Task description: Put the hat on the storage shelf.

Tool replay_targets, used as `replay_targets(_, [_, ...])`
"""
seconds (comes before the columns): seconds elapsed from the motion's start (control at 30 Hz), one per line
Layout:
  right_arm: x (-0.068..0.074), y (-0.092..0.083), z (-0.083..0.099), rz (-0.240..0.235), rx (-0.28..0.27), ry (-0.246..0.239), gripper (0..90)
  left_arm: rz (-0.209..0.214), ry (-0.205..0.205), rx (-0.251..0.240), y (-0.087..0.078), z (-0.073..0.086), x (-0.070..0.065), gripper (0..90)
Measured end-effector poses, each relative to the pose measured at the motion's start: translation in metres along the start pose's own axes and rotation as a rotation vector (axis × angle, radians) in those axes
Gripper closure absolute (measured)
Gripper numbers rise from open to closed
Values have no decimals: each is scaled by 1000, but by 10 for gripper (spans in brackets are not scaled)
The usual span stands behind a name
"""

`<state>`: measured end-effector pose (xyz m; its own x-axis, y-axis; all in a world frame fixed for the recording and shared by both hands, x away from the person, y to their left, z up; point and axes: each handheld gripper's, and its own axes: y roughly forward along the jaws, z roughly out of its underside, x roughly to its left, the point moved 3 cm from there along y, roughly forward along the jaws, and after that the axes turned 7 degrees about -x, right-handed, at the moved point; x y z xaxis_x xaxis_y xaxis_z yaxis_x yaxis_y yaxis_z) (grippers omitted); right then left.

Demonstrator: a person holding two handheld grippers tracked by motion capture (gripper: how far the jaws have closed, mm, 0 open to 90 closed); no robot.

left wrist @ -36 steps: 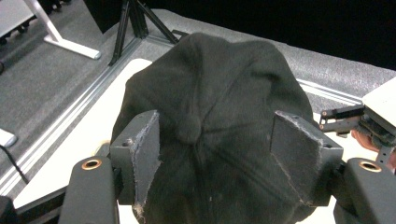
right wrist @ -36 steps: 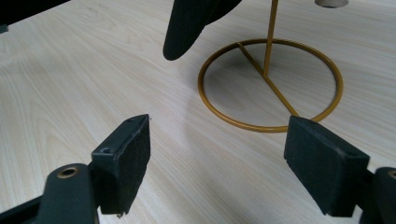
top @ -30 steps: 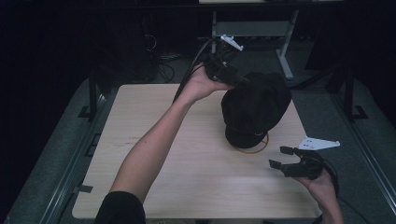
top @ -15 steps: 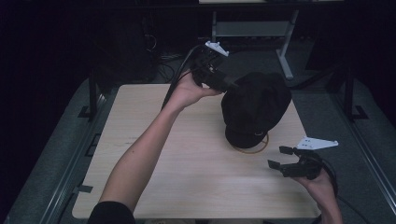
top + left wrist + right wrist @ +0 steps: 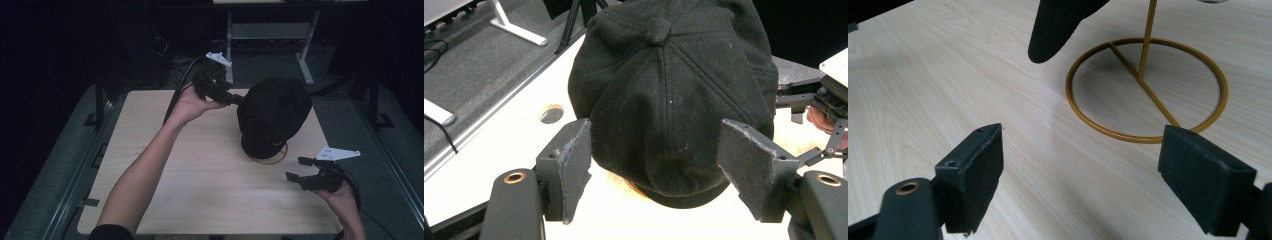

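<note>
A black cap (image 5: 274, 112) sits on a thin gold wire stand (image 5: 270, 159) at the back right of the wooden table (image 5: 200, 190). My left gripper (image 5: 235, 99) is held at the cap's left side, tips pointing at it. In the left gripper view the cap (image 5: 674, 90) lies just beyond the left gripper (image 5: 659, 155), whose pads (image 5: 574, 150) stand wide and touch nothing. My right gripper (image 5: 297, 169) hovers open at the front right, facing the stand. In the right gripper view the right gripper (image 5: 1088, 165) is empty, with the stand's ring (image 5: 1148, 90) and the cap's brim (image 5: 1058, 25) ahead.
A round cable hole (image 5: 551, 114) is cut in the table behind the cap. Desk legs (image 5: 305, 65) and cables lie on the dark floor beyond the far edge. Black frame rails (image 5: 100, 105) run along both sides of the table.
My left hand has drawn back leftward and slightly down, from over the cap's top to its left side. The cap and the right hand have stayed put.
</note>
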<state>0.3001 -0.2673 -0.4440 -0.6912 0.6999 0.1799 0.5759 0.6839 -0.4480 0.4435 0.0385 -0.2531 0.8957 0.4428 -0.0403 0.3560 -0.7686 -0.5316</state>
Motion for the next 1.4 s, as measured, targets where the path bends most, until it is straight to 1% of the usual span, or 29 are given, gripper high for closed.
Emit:
replay_targets(0.17, [1, 1, 1, -1, 6, -4, 178, -4, -9, -3, -5, 8, -1, 288])
replay_targets(0.3, [2, 2, 1, 0, 9, -6, 177, -5, -7, -3, -9, 15, -1, 283])
replay_targets(0.43, [2, 4, 1, 0, 14, -8, 177, -11, -23, 0, -11, 22, 1, 276])
replay_targets(0.57, [2, 5, 2, -4, 22, -6, 175, -13, -25, 2, -13, 28, 2, 273])
replay_targets(0.6, [2, 5, 2, -3, 22, -7, 174, -15, -33, 1, -14, 30, 2, 272])
replay_targets(0.8, [2, 6, 2, -3, 22, -6, 173, -20, -34, 4, -19, 38, 2, 267])
replay_targets(0.83, [3, 6, 2, -3, 24, -6, 172, -19, -41, 5, -19, 40, 2, 267])
replay_targets(0.87, [3, 6, 2, -3, 26, -7, 173, -21, -33, 9, -21, 42, 2, 267])
replay_targets(0.9, [3, 6, 2, -3, 28, -8, 173, -23, -34, 9, -22, 43, 2, 267])
replay_targets(1.07, [4, 7, 2, -5, 31, -13, 173, -30, -46, 9, -27, 52, 4, 266])
replay_targets(1.33, [6, 11, 2, -8, 42, -15, 173, -28, -68, 4, -35, 68, 4, 266])
replay_targets(1.37, [6, 11, 2, -8, 42, -15, 173, -28, -68, 4, -35, 68, 4, 266])
replay_targets(1.4, [7, 12, 2, -10, 48, -17, 173, -32, -74, 3, -37, 72, 5, 266])
